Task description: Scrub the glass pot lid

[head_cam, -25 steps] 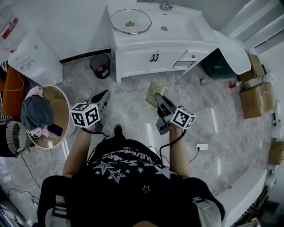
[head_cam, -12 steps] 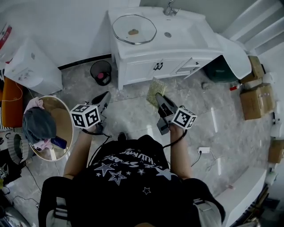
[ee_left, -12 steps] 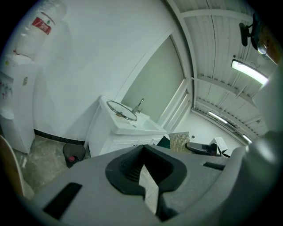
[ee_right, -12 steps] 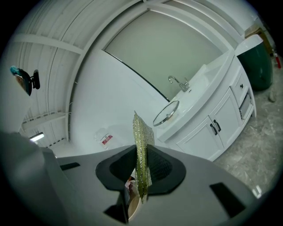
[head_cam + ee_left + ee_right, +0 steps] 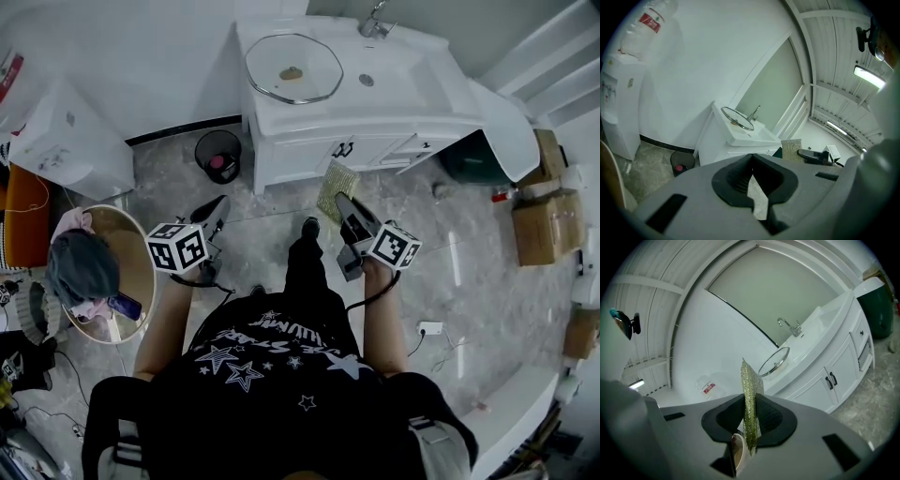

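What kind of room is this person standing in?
Probably a bathroom or washroom: a white vanity cabinet with basin and faucet, a small waste bin beside it, and a marble-look tiled floor.

Round clear glass pot lid (image 5: 292,67) with a metal rim lies on the white vanity counter (image 5: 309,114), just left of the sink basin (image 5: 394,70). There's a brownish patch at its centre. It's well apart from the pad. Your yellow-green glittery mesh scouring pad (image 5: 336,186) is a thin flat rectangle, clamped on edge between the jaws of your right gripper (image 5: 344,202). Most of it sticks out past the tips, toward the counter.
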Demonstrator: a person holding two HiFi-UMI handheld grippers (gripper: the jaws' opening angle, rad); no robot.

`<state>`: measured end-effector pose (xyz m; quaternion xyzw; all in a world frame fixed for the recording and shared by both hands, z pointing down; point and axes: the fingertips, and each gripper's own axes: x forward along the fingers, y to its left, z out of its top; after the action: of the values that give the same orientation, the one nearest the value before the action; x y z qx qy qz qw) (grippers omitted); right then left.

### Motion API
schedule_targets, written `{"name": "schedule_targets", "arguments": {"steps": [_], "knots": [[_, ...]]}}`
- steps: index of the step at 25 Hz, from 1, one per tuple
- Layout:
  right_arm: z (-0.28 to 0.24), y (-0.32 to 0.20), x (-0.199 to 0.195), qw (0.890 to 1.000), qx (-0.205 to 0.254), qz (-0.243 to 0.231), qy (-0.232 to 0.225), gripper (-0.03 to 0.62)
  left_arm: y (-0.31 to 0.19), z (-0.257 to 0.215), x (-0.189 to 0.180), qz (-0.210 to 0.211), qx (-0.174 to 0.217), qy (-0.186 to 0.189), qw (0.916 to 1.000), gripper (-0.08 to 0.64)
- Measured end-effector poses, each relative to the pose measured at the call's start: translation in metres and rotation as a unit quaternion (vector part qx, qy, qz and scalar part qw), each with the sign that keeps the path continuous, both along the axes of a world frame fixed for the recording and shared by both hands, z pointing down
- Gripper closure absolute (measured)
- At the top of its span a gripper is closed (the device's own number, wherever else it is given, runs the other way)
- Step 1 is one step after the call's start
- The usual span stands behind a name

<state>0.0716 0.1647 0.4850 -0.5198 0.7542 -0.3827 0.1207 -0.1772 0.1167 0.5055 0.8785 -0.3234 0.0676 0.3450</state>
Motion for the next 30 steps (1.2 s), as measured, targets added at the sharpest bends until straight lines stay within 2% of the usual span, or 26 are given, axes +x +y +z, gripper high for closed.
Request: {"name": "schedule_targets", "arguments": {"steps": [5, 9, 15, 19, 25, 30], "knots": [[-0.008, -0.059, 0.005, 0.999, 0.013, -0.037, -0.005, 0.526, -0.038, 0.003, 0.008, -0.031, -0.006, 0.000, 0.9995, 0.552], [-0.010, -0.106, 0.022, 0.998, 0.020, -0.051, -0.017, 0.526, -0.070, 0.000, 0.026, -0.039, -0.002, -0.003, 0.9992, 0.552], [-0.021, -0.172, 0.050, 0.996, 0.025, -0.080, -0.019, 0.526, -0.122, -0.005, 0.046, -0.084, -0.008, 0.002, 0.9964, 0.551], [-0.035, -0.212, 0.078, 0.995, 0.041, -0.088, -0.029, 0.526, -0.153, -0.009, 0.069, -0.092, -0.012, 0.000, 0.9957, 0.551], [-0.031, -0.257, 0.105, 0.993, 0.034, -0.106, -0.031, 0.526, -0.189, -0.011, 0.101, -0.085, -0.018, 0.005, 0.9962, 0.551], [-0.029, -0.293, 0.121, 0.991, 0.032, -0.125, -0.036, 0.526, -0.214, -0.005, 0.118, -0.092, -0.032, -0.009, 0.9952, 0.551]]}}
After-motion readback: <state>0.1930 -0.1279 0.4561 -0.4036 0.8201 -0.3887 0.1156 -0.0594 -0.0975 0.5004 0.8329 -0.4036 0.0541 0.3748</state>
